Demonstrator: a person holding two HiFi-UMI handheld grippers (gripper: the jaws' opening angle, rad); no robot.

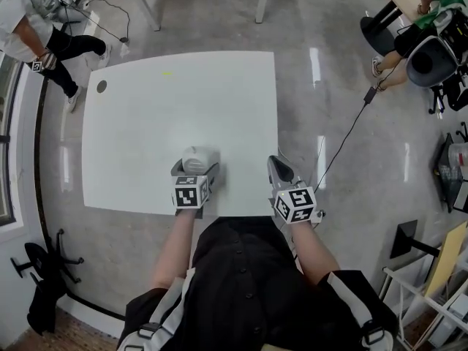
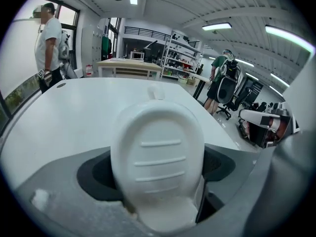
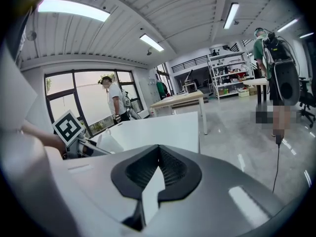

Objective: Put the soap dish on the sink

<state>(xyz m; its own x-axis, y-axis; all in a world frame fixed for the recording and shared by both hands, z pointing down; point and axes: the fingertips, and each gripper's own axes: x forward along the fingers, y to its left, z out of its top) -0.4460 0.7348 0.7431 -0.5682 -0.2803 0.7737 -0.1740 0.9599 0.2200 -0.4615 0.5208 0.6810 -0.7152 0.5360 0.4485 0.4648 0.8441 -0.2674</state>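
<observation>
A white oval soap dish (image 1: 196,156) with raised ridges sits between the jaws of my left gripper (image 1: 195,170), just above the near edge of the white table (image 1: 175,108). In the left gripper view the soap dish (image 2: 158,152) fills the middle and my left gripper (image 2: 159,181) is shut on its near end. My right gripper (image 1: 281,170) hovers at the table's near right corner, and in its own view the right gripper (image 3: 157,176) is shut with nothing in it. No sink is in view.
A small dark round spot (image 1: 101,86) marks the table's far left corner. One person (image 1: 33,31) stands beyond the table's left end, and another (image 1: 428,20) sits at the far right. A black cable (image 1: 349,136) runs across the grey floor.
</observation>
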